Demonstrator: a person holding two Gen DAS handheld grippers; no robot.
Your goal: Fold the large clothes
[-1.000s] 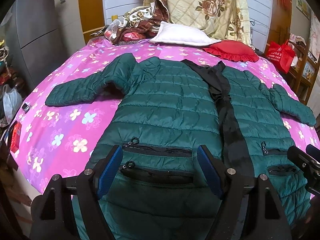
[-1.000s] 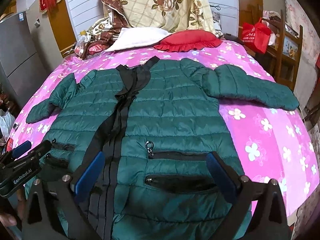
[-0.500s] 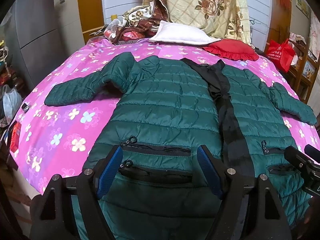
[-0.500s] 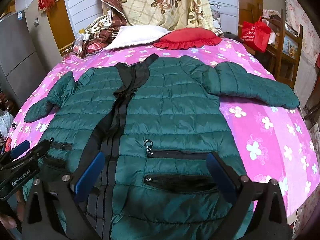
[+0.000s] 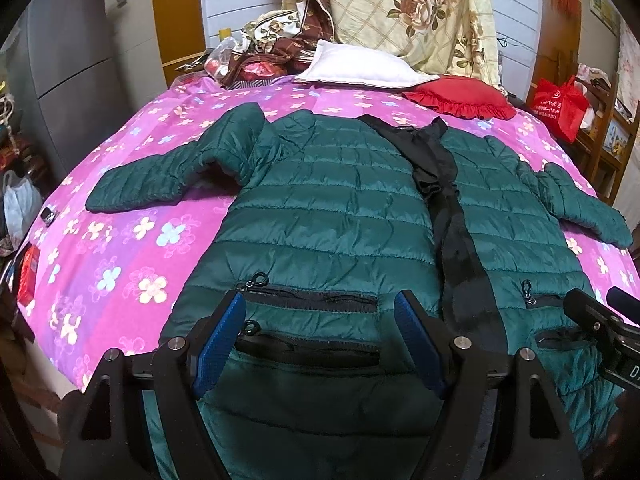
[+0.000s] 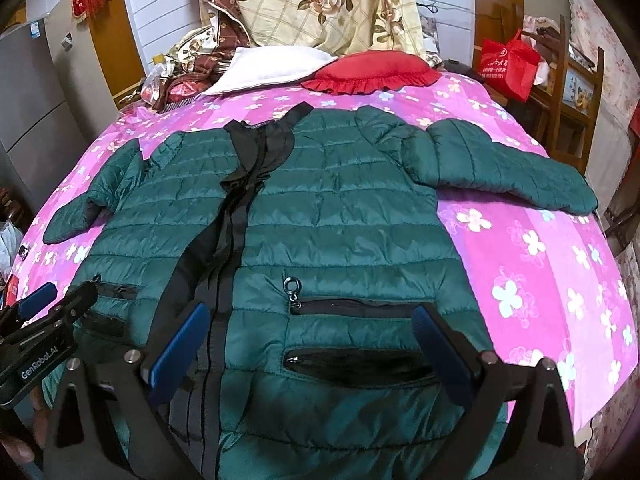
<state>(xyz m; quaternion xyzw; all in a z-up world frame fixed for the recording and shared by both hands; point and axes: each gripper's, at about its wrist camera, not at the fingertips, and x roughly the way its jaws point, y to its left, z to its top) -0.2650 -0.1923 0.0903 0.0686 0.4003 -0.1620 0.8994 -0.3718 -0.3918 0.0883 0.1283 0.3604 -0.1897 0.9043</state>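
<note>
Zero folds done so far, honestly. Your jacket (image 5: 340, 216) lies flat, front up, on the bed (image 5: 120, 264), both sleeves spread out sideways. Left fingers (image 5: 224, 332) and right fingers (image 6: 180, 344) hover wide apart over the hem, holding nothing. Sleeves and body are all left.

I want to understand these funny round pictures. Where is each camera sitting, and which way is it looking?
Left wrist view: sits on the left gripper, looking down across the green jacket on the pink bedspread; its own open fingers show, plus the right gripper at the edge.
Right wrist view: sits on the right gripper, looking the same way; its open fingers show, plus the left gripper at the left edge.
Both views share the jacket, the red cushion and the white pillow.
</note>
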